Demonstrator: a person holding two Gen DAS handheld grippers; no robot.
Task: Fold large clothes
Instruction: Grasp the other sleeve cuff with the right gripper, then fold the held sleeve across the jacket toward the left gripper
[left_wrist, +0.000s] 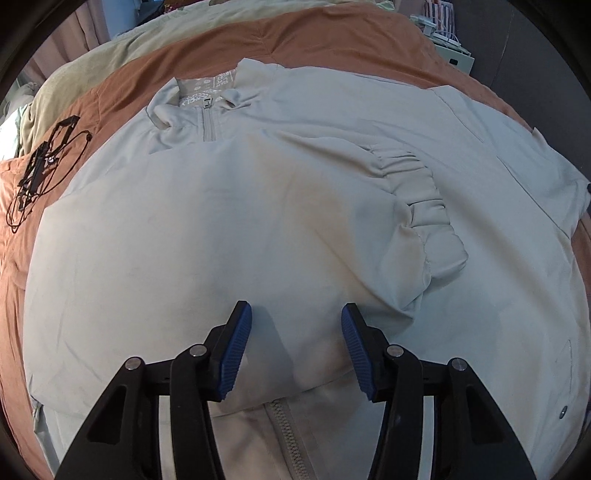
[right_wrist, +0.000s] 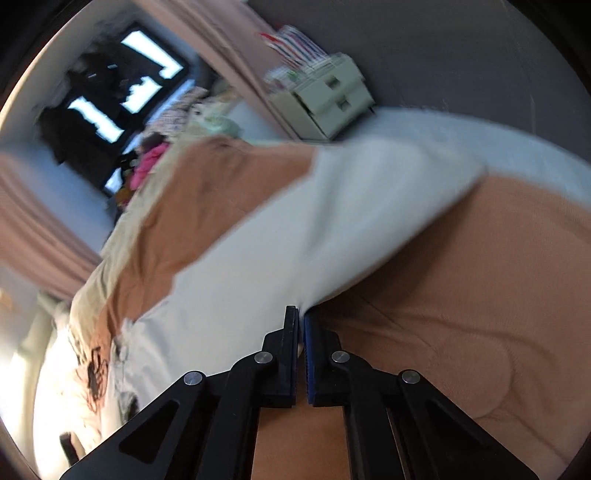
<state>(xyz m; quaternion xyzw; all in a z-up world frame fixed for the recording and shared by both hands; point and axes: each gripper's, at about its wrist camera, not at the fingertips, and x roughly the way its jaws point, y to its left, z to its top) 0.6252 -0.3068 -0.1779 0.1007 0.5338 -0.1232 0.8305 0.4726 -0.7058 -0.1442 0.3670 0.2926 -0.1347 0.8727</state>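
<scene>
A pale grey zip-up jacket (left_wrist: 258, 221) lies spread on an orange-brown bedspread (left_wrist: 314, 40), collar (left_wrist: 207, 107) at the far end. One sleeve is folded across its front, with the gathered cuff (left_wrist: 432, 221) to the right of centre. My left gripper (left_wrist: 296, 308) hovers open just above the jacket's lower front, near the zipper (left_wrist: 291, 435); nothing is pinched between its blue pads. In the blurred right wrist view, my right gripper (right_wrist: 301, 312) is shut on an edge of the jacket (right_wrist: 295, 229), which stretches away from the fingertips over the bedspread (right_wrist: 461, 295).
A black wire-and-frame object (left_wrist: 40, 166) lies on the bed left of the jacket. A beige blanket (left_wrist: 110, 55) runs along the far side. A pale drawer unit (right_wrist: 325, 103) stands beyond the bed by a grey wall, with a window (right_wrist: 122, 74) and pink curtains (right_wrist: 37, 229).
</scene>
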